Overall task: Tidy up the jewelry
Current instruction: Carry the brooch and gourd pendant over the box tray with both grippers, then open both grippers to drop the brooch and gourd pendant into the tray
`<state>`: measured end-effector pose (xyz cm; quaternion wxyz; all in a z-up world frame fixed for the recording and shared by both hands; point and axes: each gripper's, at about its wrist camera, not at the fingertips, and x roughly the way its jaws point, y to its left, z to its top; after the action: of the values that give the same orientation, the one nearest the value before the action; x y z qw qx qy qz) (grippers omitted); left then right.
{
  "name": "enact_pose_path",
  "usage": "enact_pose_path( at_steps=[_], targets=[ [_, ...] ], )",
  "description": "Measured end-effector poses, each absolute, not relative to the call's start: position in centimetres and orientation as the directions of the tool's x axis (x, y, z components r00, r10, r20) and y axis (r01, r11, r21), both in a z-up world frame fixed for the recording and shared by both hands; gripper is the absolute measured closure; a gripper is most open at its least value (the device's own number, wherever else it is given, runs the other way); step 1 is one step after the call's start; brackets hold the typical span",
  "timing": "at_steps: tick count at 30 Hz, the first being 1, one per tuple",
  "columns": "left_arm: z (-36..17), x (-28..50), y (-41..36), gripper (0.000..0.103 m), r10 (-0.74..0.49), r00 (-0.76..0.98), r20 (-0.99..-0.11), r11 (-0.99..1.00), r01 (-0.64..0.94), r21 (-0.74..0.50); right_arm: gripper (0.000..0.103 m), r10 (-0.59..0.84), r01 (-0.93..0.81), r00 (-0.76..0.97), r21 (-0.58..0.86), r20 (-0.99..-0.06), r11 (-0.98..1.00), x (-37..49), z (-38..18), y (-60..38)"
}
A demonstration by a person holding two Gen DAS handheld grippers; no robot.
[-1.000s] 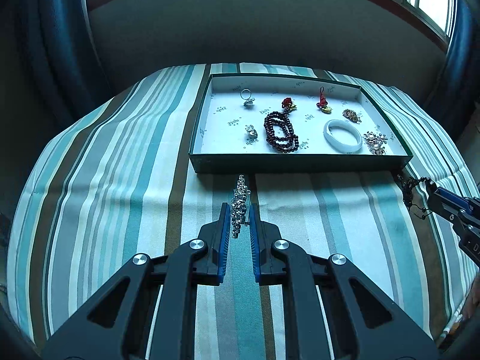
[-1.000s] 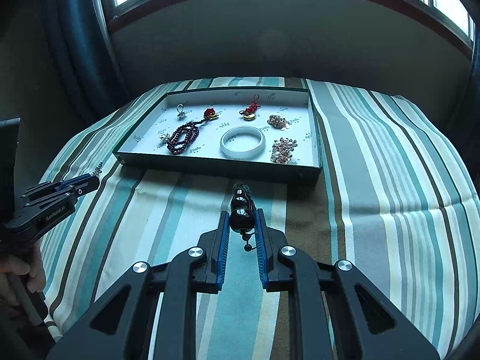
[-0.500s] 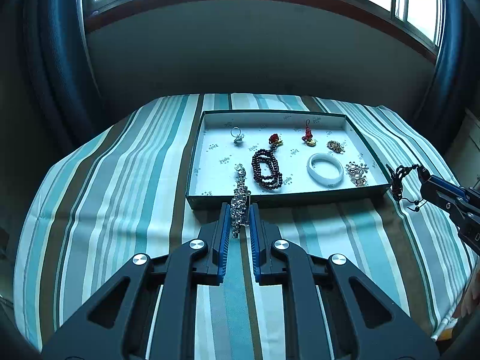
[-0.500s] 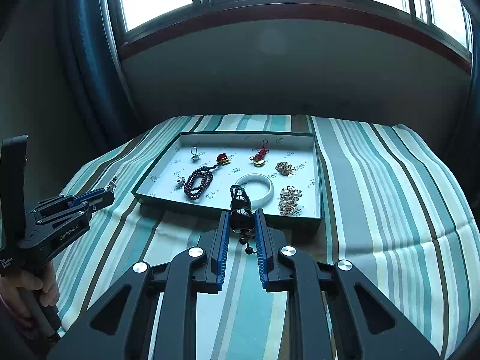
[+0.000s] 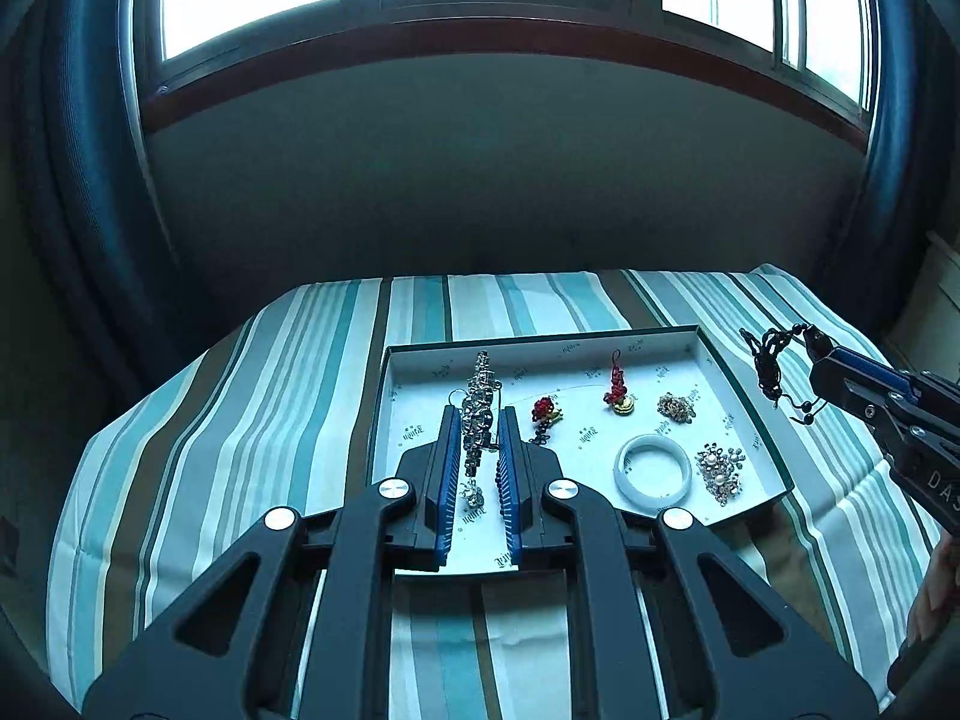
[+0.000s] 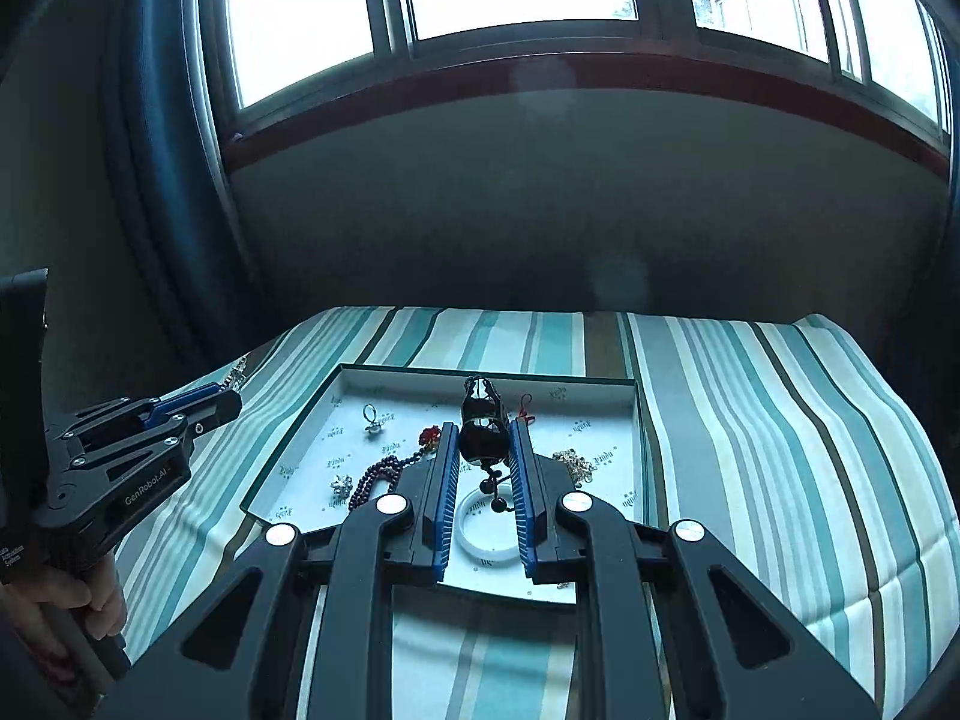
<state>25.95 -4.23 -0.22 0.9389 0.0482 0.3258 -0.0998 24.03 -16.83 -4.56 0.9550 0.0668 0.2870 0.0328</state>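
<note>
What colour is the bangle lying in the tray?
White. The bangle shows best in the left wrist view, lying flat near the tray's right front corner.

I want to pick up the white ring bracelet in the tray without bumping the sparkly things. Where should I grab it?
Pinch the white bangle across its band at the left rim, coming straight down from above. It lies flat in the tray, so one finger can drop inside the hole. The pearl cluster crowds its right side; the left is bare paper.

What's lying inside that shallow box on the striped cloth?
Inside the box: white bangle, dark red beads, ring, red charms, sparkly clusters. The gripper fingers hide some of the floor.
</note>
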Motion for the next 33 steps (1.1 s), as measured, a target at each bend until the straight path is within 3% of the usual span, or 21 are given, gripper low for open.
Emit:
enact_pose_path(
  at_steps=[7, 17, 22, 33],
  targets=[
    [-2.1, 30.8, -5.5, 0.09, -0.14, 0.756, -0.639, 0.976, 0.212, 0.037, 0.086, 0.084, -0.006, 0.826, 0.14, -0.557, 0.99, 29.0, -6.0, -17.3],
    [-8.9, 36.1, -5.4, 0.09, -0.092, 0.675, -0.732, 0.987, 0.16, 0.024, 0.086, 0.066, 0.019, 0.732, 0.116, -0.678, 0.993, 34.2, -13.4, -17.0],
    [-10.9, 37.5, -4.8, 0.09, -0.067, 0.621, -0.781, 0.99, 0.136, 0.023, 0.086, 0.052, 0.027, 0.699, 0.099, -0.713, 0.995, 35.4, -15.6, -17.0],
    [-12.7, 37.6, -4.4, 0.09, -0.052, 0.592, -0.804, 0.991, 0.131, 0.032, 0.086, 0.043, 0.036, 0.668, 0.09, -0.743, 0.995, 35.6, -17.2, -16.8]
  ],
)
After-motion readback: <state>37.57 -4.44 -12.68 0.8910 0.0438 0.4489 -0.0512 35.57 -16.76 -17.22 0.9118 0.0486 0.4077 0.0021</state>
